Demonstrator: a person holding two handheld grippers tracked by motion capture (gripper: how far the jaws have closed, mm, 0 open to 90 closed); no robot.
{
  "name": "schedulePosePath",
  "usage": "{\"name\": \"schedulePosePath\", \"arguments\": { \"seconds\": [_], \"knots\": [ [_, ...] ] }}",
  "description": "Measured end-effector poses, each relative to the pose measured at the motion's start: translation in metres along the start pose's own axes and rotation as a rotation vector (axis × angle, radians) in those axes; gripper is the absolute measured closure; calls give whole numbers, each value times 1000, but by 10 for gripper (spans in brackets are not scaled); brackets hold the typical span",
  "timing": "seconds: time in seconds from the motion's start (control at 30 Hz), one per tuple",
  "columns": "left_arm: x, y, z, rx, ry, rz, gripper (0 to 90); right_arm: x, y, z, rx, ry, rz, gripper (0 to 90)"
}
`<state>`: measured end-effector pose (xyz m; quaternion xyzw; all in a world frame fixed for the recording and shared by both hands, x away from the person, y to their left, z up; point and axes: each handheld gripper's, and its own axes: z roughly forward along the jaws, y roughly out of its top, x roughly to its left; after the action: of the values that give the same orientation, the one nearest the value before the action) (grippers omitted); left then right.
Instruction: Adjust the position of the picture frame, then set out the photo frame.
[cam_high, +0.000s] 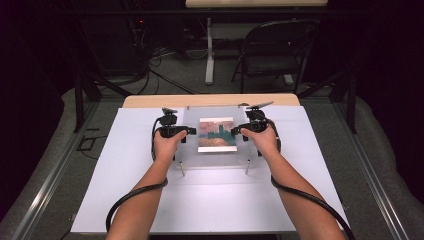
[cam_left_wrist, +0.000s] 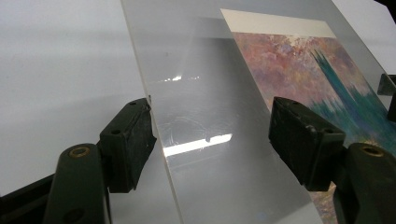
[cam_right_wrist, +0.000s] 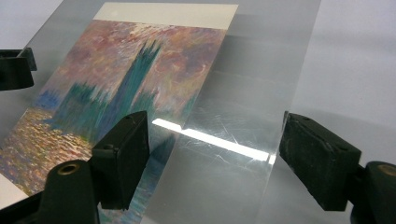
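Left tool (cam_high: 189, 131) straddles the left edge of a clear sheet (cam_high: 216, 159), its jaws spread; in the left gripper view one jaw lies below the sheet at its edge and the other above it, near the print (cam_left_wrist: 322, 79), and neither pad presses on the sheet. Right tool (cam_high: 235, 131) straddles the right edge likewise, jaws spread, with one jaw over the print side and the other outside the edge, both pads apart from the sheet in the right gripper view. Each tool is carried in a hand (cam_high: 167, 145), forearms entering from the near side, cables trailing toward the near edge. Sheet: transparent, rectangular, raised on thin metal legs (cam_high: 182, 169) above the white surface (cam_high: 125, 200), about the middle of it and toward the far side. Print: a painting of dark blue-green towers against a pink and violet sky, with a pale margin at its far edge, lying flat at the middle of the sheet, between the two tools.
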<state>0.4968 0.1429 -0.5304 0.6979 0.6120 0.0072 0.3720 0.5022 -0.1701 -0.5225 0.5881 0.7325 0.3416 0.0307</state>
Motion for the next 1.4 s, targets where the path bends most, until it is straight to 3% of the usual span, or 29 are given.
{"name": "schedulePosePath", "arguments": {
  "seconds": [0.57,1.4],
  "knots": [
    [-1,2,-5,-4,-3,-15,361,2,0,-4,-6,-11,-8,247],
    [-10,3,-32,-50,-4,23,445,15,-2,-29,-65,-35,-76,302]
  ]
}}
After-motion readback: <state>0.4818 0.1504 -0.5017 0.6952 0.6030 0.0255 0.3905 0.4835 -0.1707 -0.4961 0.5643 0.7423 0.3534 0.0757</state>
